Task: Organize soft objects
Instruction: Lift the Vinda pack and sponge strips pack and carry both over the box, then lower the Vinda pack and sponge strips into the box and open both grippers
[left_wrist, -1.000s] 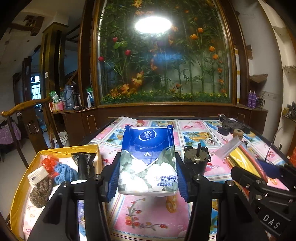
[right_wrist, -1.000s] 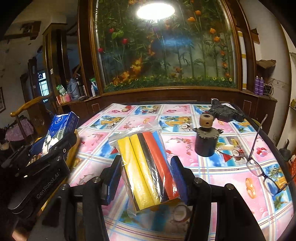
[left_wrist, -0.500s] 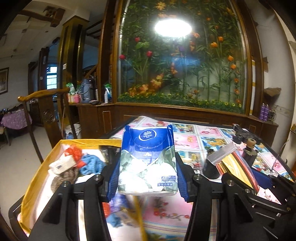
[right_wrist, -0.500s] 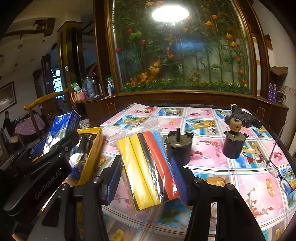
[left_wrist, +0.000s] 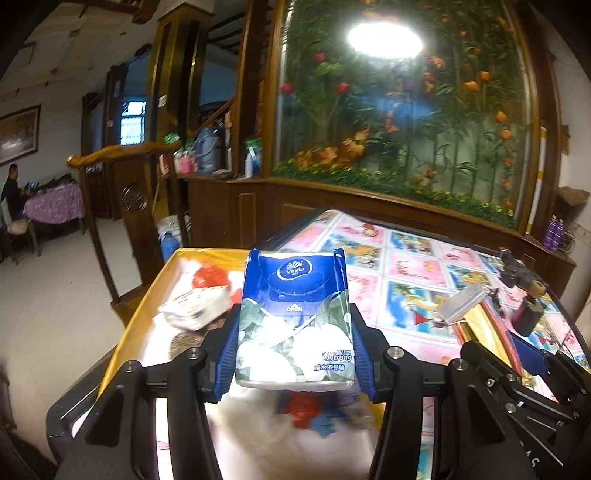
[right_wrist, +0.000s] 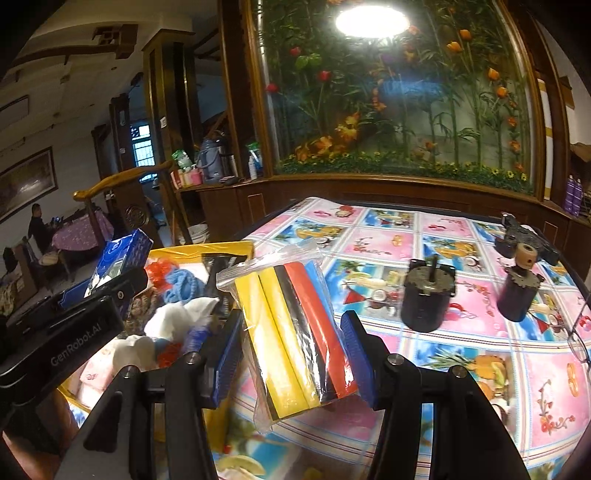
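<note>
Soft items crowd the yellow box (right_wrist: 236, 246) (two motors (right_wrist: 426, 299) stand on the tablecloth (right_wrist: 461, 369)).

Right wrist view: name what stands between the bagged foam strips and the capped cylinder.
A dark motor with an upright shaft, standing on the tablecloth, right wrist view.

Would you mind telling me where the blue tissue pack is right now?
The blue tissue pack is clamped upright in the left tongs, held over the yellow box; from the right wrist view it shows at far left.
</note>
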